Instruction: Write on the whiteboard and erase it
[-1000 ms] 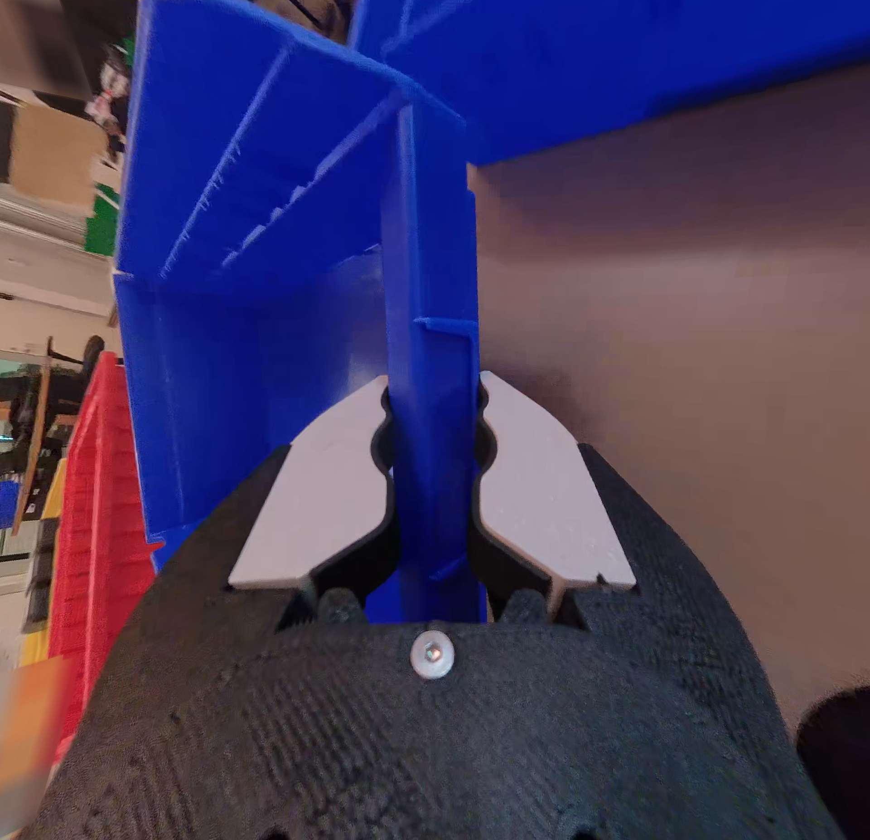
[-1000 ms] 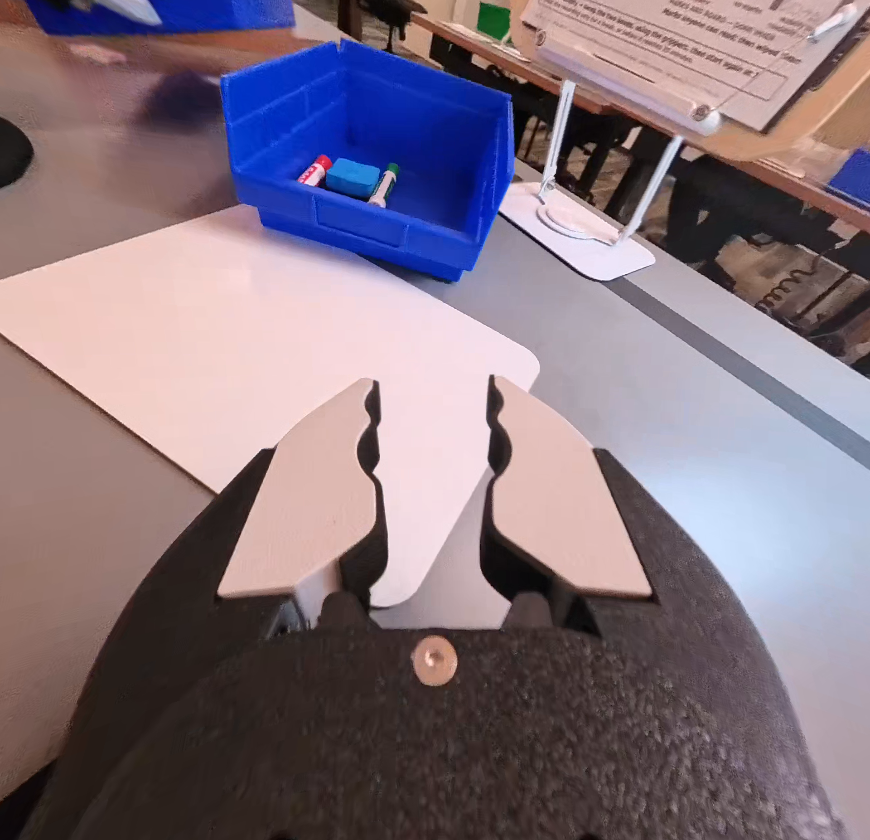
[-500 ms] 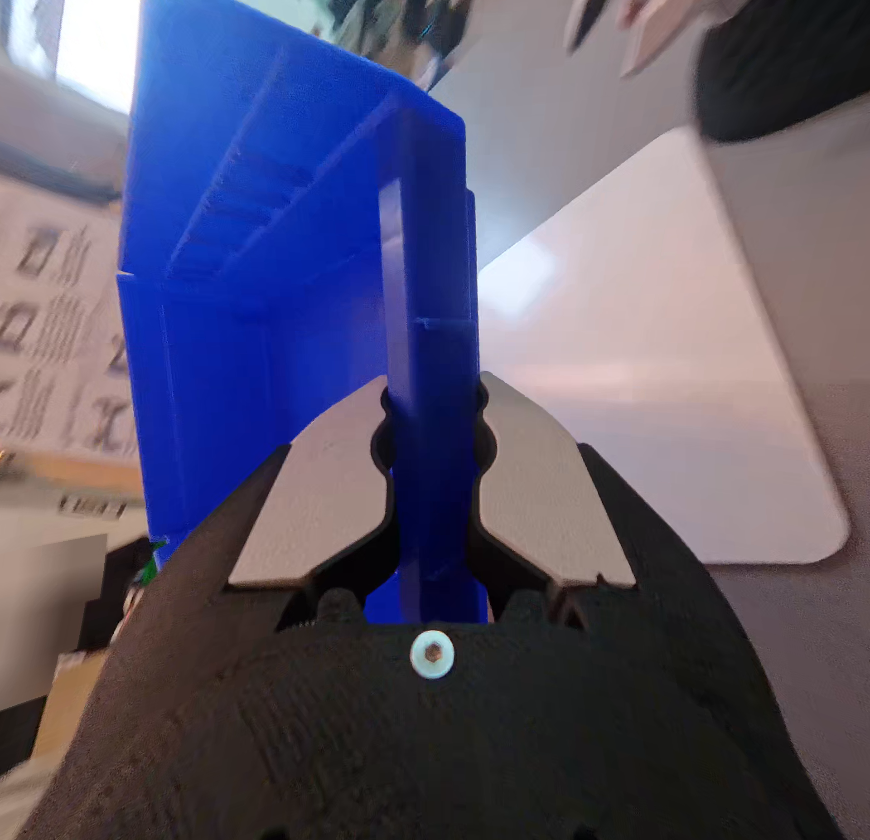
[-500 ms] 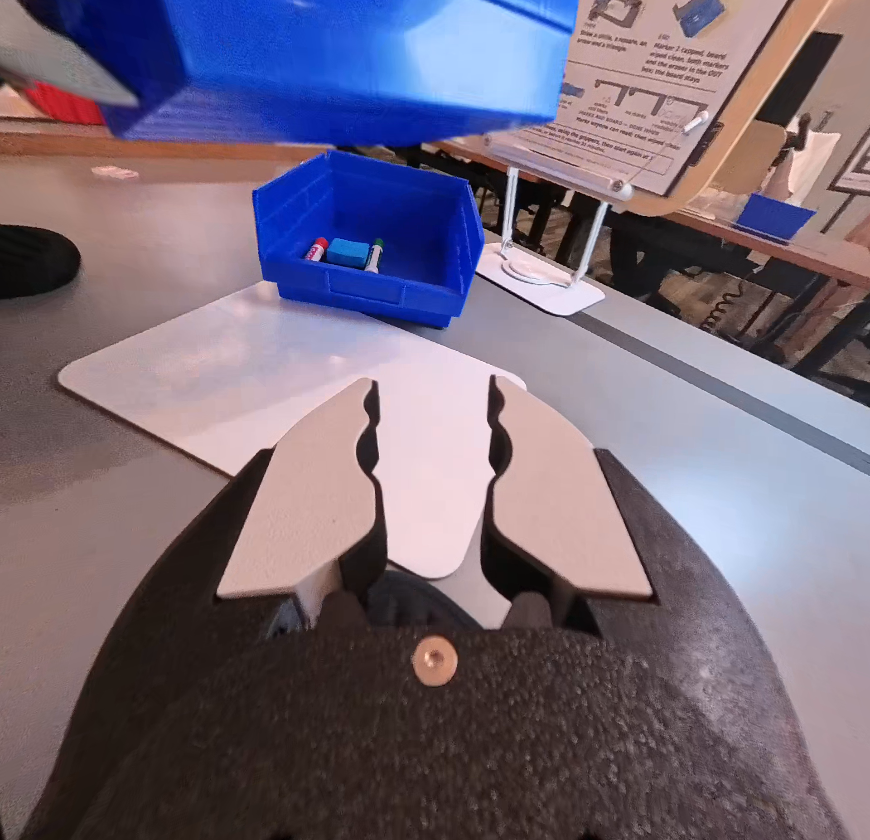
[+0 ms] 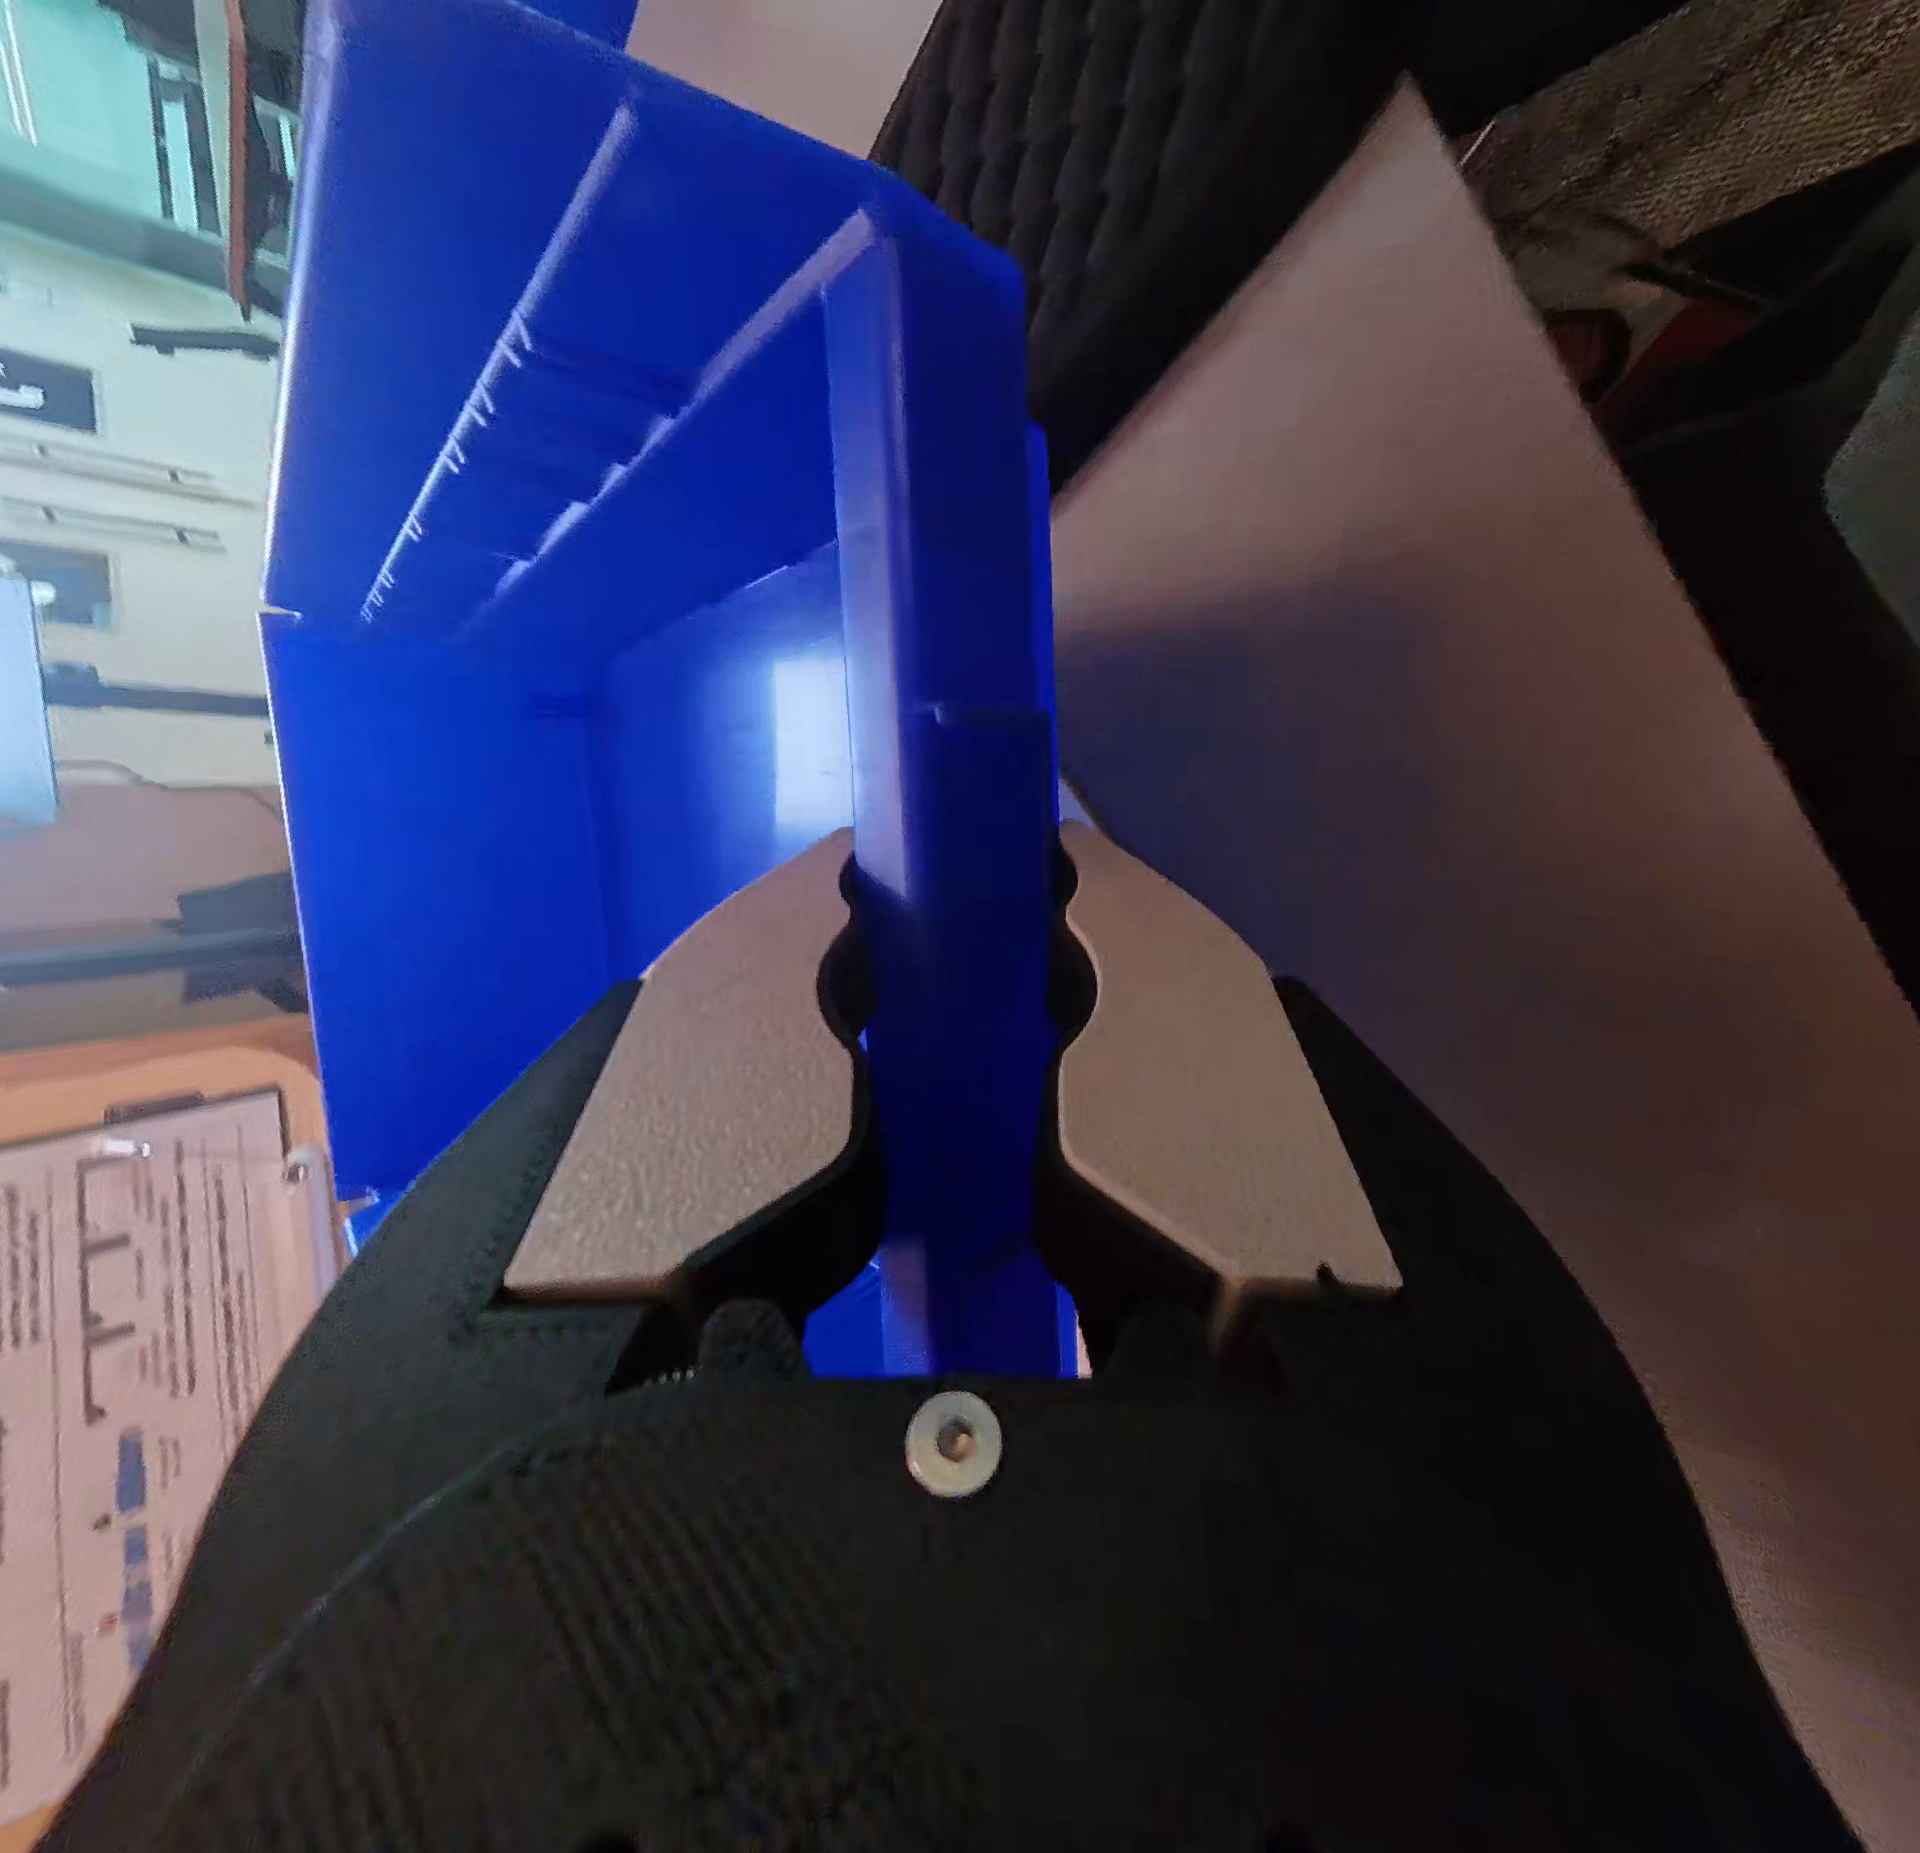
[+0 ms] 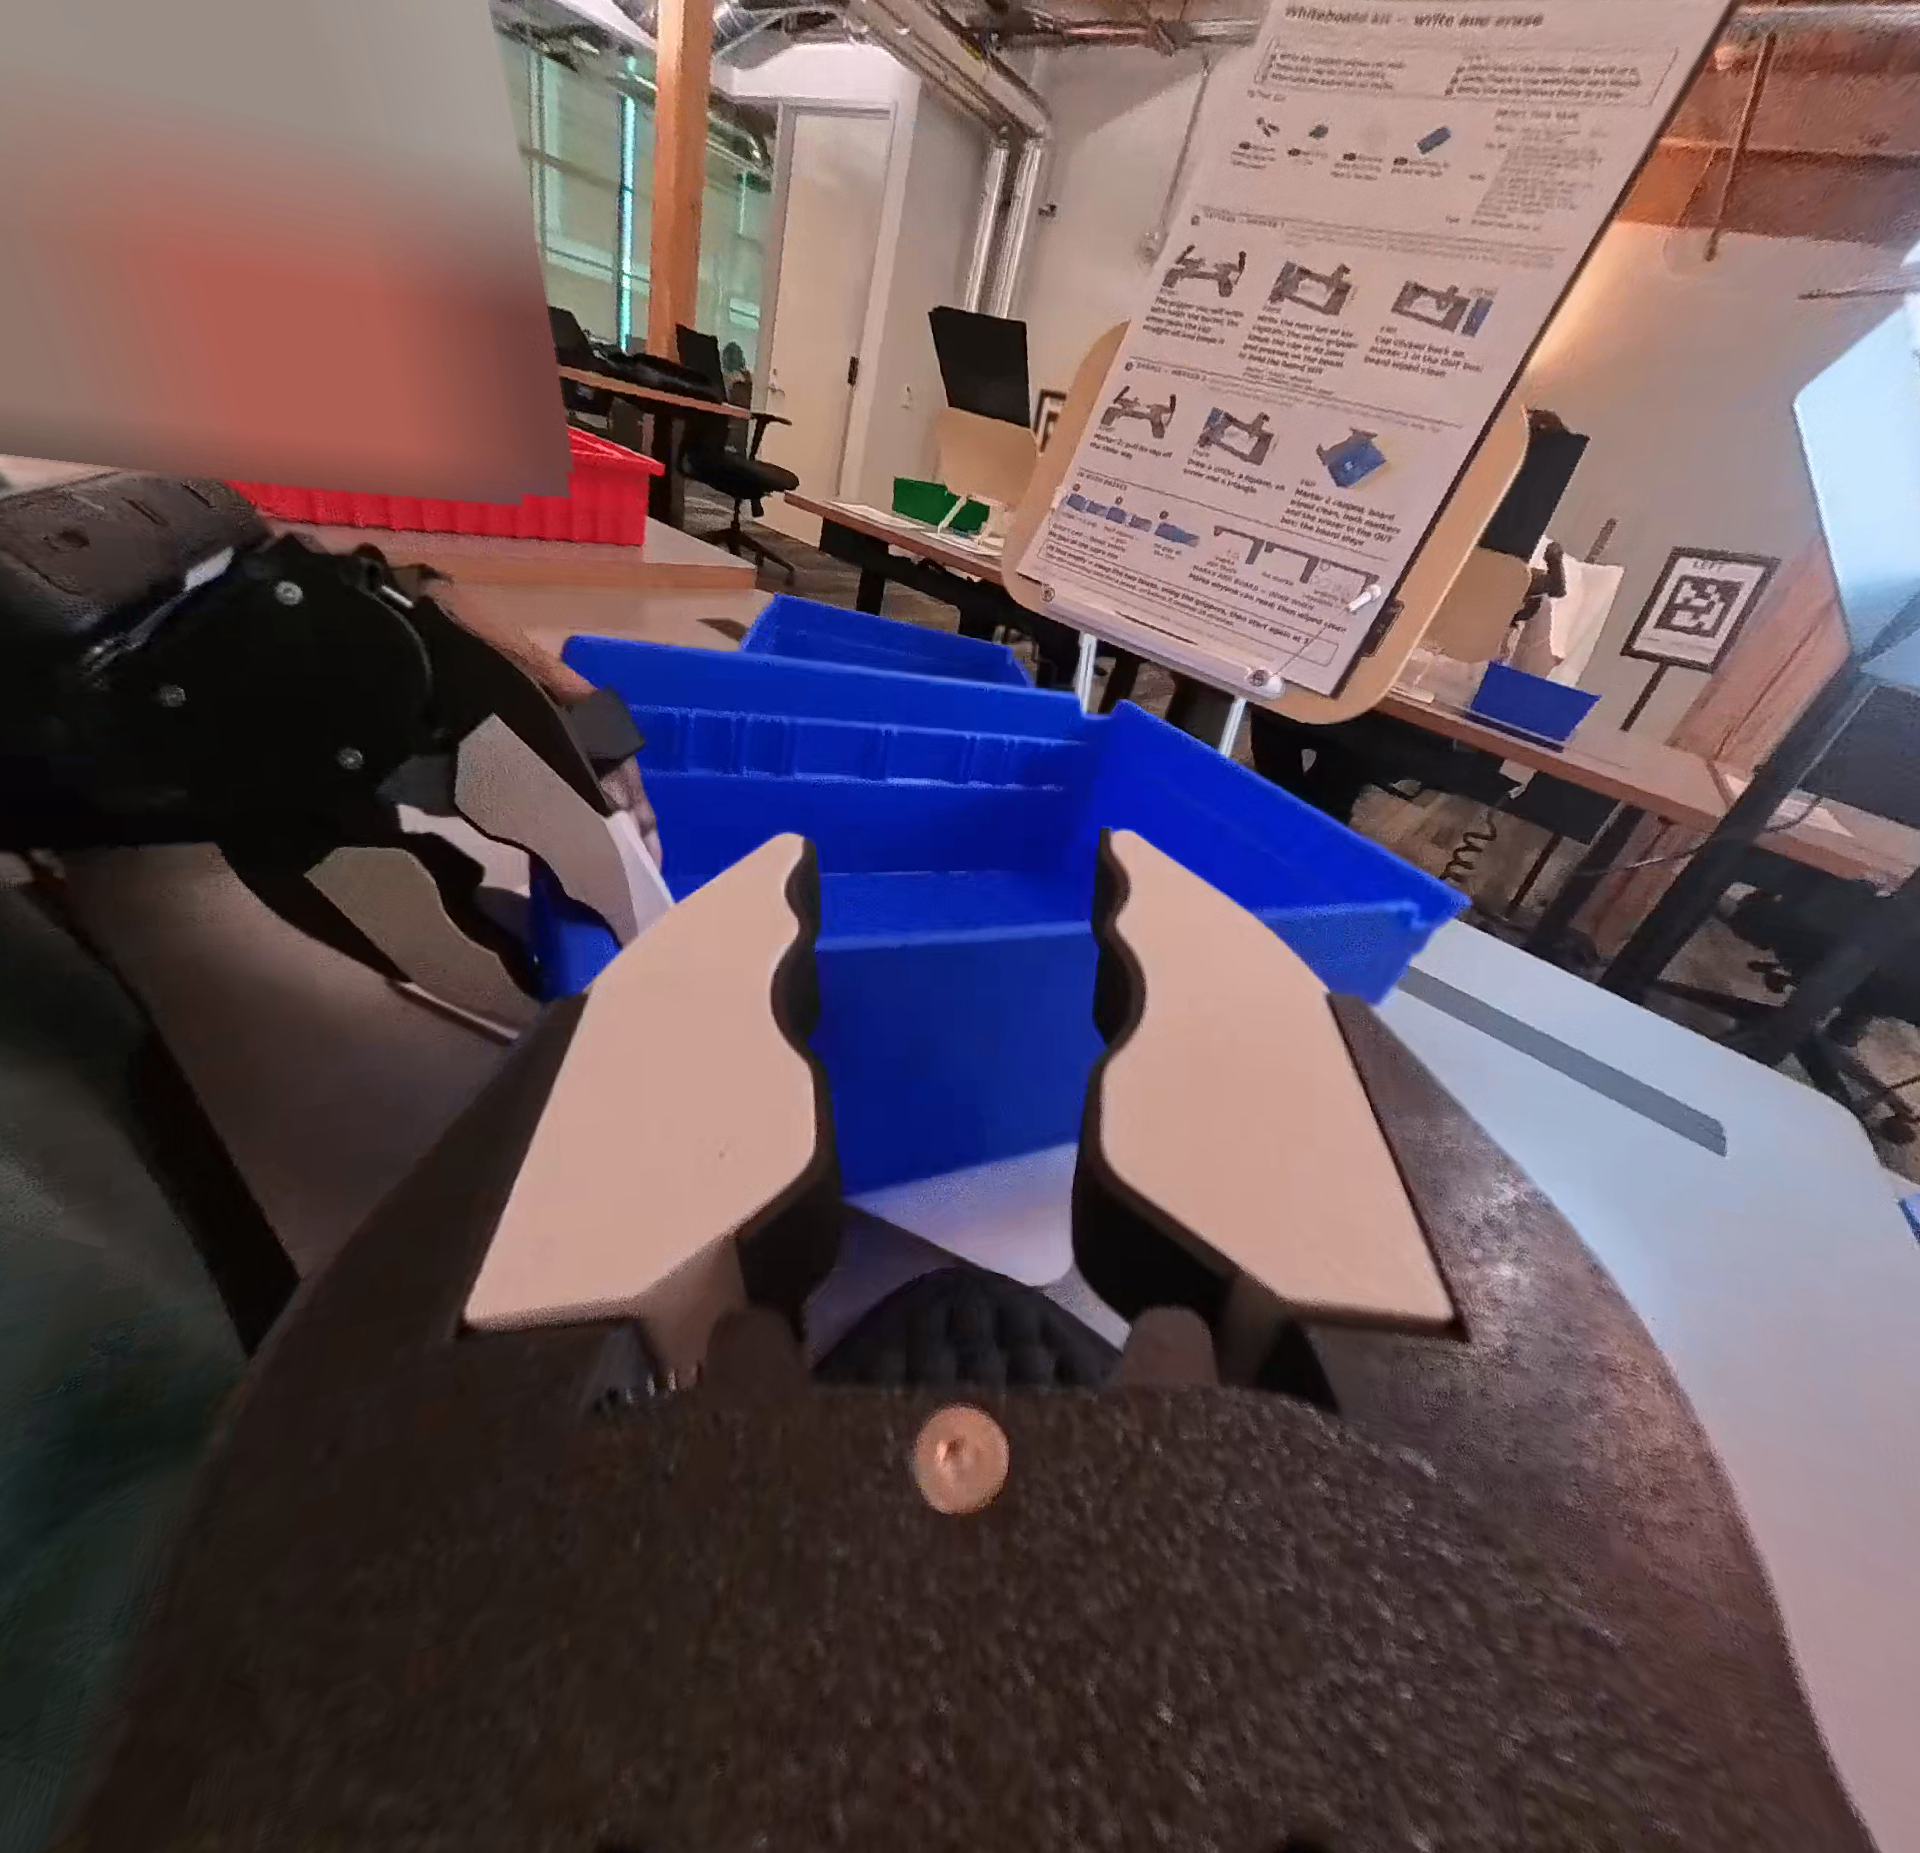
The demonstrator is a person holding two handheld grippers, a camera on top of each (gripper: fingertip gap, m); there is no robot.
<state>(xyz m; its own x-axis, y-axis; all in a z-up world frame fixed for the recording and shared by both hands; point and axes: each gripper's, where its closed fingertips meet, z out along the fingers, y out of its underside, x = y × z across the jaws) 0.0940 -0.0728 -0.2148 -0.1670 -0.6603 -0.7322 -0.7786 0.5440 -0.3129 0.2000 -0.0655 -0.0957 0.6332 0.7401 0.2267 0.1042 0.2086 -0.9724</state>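
Left wrist view: the left gripper (image 5: 951,868) clamps a wall of a blue bin (image 5: 582,577), held over the whiteboard (image 5: 1455,868). Right gripper (image 6: 951,868) hangs parted, holding nothing, facing that bin (image 6: 935,827).

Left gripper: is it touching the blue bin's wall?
Touching. The left wrist view shows the left gripper shut on the blue bin, both fingers pressed against its wall.

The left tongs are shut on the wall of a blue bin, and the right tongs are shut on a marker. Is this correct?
Not quite. The left tongs do grip the blue bin wall, but the right tongs are open and hold nothing; no marker is visible, as the right wrist view shows.
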